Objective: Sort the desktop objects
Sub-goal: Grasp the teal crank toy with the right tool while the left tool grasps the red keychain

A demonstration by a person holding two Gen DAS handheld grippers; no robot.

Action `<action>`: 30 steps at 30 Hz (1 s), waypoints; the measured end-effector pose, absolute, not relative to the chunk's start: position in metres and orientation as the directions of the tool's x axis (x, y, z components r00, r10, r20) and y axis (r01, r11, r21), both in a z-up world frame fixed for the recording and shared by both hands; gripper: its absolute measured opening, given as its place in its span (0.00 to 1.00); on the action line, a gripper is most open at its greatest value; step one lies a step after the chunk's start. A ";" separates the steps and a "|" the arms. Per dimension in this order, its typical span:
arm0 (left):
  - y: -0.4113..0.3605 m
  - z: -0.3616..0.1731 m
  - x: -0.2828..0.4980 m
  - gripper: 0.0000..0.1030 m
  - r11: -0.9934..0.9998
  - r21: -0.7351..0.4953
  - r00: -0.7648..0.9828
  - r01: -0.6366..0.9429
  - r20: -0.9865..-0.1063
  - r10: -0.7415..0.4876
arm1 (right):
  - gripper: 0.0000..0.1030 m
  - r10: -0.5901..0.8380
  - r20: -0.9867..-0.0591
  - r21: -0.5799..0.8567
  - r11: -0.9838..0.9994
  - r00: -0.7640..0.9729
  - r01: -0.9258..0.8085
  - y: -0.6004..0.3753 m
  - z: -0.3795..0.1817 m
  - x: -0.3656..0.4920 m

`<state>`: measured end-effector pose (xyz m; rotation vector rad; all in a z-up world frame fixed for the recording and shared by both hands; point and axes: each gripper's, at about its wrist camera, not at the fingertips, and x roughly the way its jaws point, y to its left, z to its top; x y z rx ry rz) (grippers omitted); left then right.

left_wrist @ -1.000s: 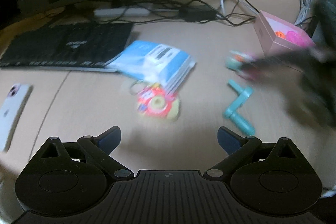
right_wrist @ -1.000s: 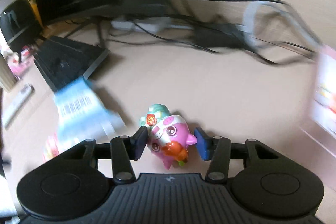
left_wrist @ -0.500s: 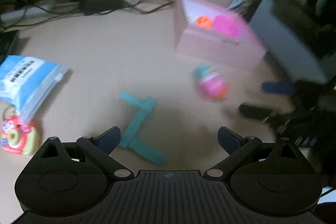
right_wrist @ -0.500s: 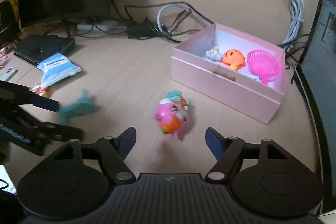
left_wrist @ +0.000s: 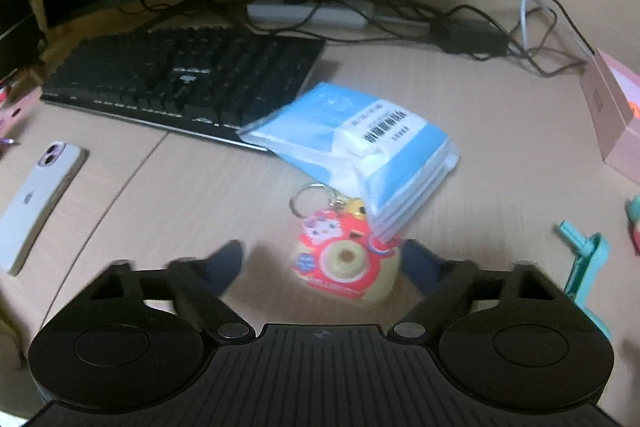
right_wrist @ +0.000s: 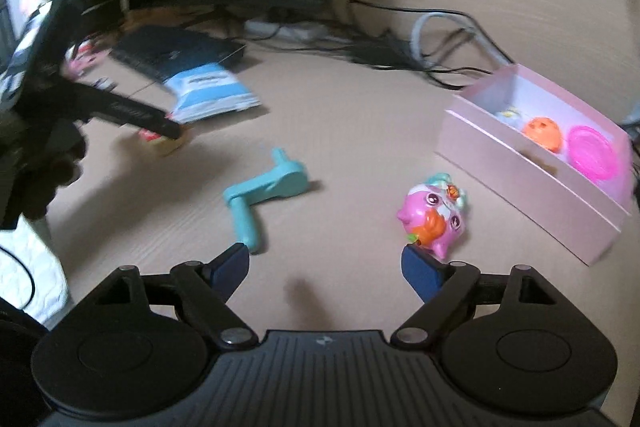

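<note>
Between the fingers of the left gripper, the red-and-yellow toy camera keychain lies on the desk, its upper edge tucked under the blue tissue pack; the jaws are closing around it, with a gap visible at each pad. On the right, the right gripper is opening over bare desk, nothing between its jaws. Ahead of it lie the teal crank handle and the pink pig toy, the latter near the pink box.
</note>
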<state>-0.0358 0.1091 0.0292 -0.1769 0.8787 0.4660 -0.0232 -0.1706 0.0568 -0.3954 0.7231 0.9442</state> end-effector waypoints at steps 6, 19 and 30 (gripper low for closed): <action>0.090 0.037 -0.051 0.61 0.911 0.015 0.570 -0.413 -0.775 0.271 | 0.83 0.641 -0.689 -0.023 0.449 0.339 -0.893 -0.149 0.057 -0.032; 0.062 0.041 -0.097 0.81 0.928 -0.058 0.563 -0.369 -0.808 0.174 | 0.73 0.625 -0.708 -0.060 0.410 0.328 -0.910 -0.086 0.025 -0.011; 0.064 0.033 -0.058 0.60 0.945 0.021 0.553 -0.327 -0.806 0.210 | 0.69 0.606 -0.731 0.026 0.483 0.313 -0.875 -0.126 0.061 -0.023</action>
